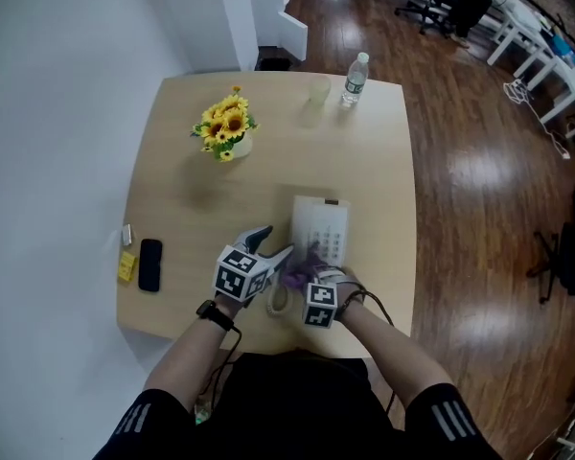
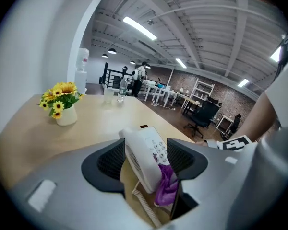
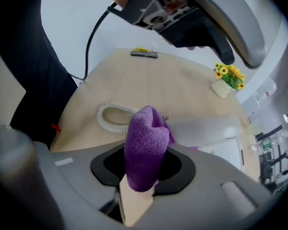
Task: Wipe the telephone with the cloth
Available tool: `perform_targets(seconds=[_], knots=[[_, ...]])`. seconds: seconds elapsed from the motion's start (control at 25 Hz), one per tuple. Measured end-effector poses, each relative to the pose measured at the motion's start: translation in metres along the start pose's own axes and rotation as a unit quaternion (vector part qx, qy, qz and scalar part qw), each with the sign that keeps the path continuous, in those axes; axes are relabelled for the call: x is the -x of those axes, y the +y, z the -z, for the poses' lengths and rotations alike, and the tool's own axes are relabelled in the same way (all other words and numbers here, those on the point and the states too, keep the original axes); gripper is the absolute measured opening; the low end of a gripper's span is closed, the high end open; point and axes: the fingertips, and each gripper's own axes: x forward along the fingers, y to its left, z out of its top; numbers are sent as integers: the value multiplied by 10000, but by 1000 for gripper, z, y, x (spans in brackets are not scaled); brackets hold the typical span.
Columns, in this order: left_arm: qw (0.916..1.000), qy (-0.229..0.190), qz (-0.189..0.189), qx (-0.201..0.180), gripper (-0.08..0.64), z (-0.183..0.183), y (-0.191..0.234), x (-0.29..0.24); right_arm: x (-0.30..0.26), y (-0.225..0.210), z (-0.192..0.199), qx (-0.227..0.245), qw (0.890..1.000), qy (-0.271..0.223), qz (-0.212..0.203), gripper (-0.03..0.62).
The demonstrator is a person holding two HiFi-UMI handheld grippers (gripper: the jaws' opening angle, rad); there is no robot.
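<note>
Soft, even light falls from overhead in the head view, leaving the pale table (image 1: 383, 151) slightly washed out and only a faint shadow by the flowers (image 1: 226, 125). The floor (image 1: 479, 161) carries dull sheen patches. Both gripper views are fisheye: straight lines bend and the corners go black. Ceiling strip lights (image 2: 139, 28) burn bright white. The cloth (image 3: 145, 147) is fairly sharp, while whatever lies closest to the lens is soft.

Table (image 1: 383, 161) bare between telephone (image 1: 321, 228) and sunflower pot (image 1: 232, 137); coiled cord (image 3: 116, 106) crowds near edge.
</note>
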Motion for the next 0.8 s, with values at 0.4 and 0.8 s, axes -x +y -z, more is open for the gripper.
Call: perform_targets(seconds=[0.4, 0.8], knots=[[9905, 987, -814, 509, 281, 22, 14, -67, 90, -6, -19, -1495, 9742, -1674, 232, 133], [9747, 1213, -1689, 818, 296, 44, 30, -112, 168, -13, 39, -2663, 9310, -2306, 953, 134]])
